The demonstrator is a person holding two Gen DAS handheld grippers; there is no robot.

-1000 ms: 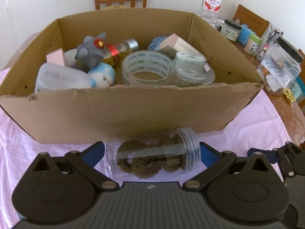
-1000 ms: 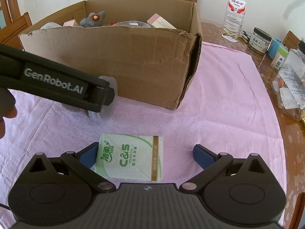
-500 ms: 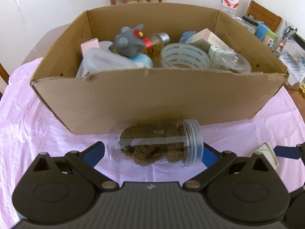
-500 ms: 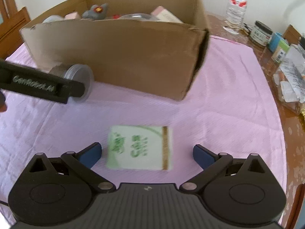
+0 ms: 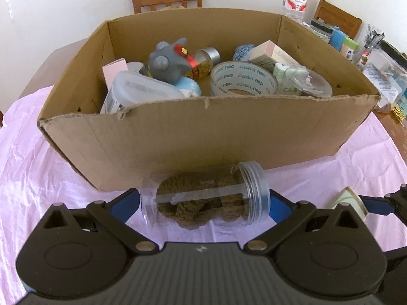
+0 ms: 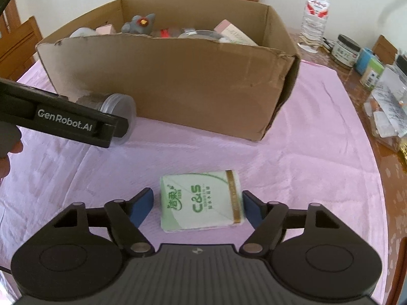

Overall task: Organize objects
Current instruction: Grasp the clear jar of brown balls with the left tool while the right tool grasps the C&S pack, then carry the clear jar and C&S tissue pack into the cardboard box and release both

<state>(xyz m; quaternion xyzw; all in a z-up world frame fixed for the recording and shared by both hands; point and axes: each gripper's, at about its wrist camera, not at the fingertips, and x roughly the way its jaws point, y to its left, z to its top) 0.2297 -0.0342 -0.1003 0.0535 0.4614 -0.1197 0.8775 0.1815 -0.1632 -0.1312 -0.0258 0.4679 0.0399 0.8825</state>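
Note:
My left gripper (image 5: 203, 203) is shut on a clear plastic jar (image 5: 203, 198) of brown yarn, held sideways in front of the cardboard box (image 5: 203, 132), lifted above the pink cloth. The jar's lid also shows in the right wrist view (image 6: 119, 117). My right gripper (image 6: 198, 207) has its jaws around a green-and-white C&S tissue pack (image 6: 201, 202); the right pad touches it, a small gap remains at the left pad. The pack seems slightly raised, but I cannot tell. The box holds a grey toy (image 5: 169, 59), a tape roll (image 5: 243, 80) and several other items.
A pink cloth (image 6: 305, 152) covers the round table. At the right edge stand a water bottle (image 6: 315, 12), jars and a clear container (image 6: 389, 106). Wooden chairs stand behind the box and at the left.
My left gripper has lifted the jar and pulled back from the box. My right gripper has closed in around the tissue pack.

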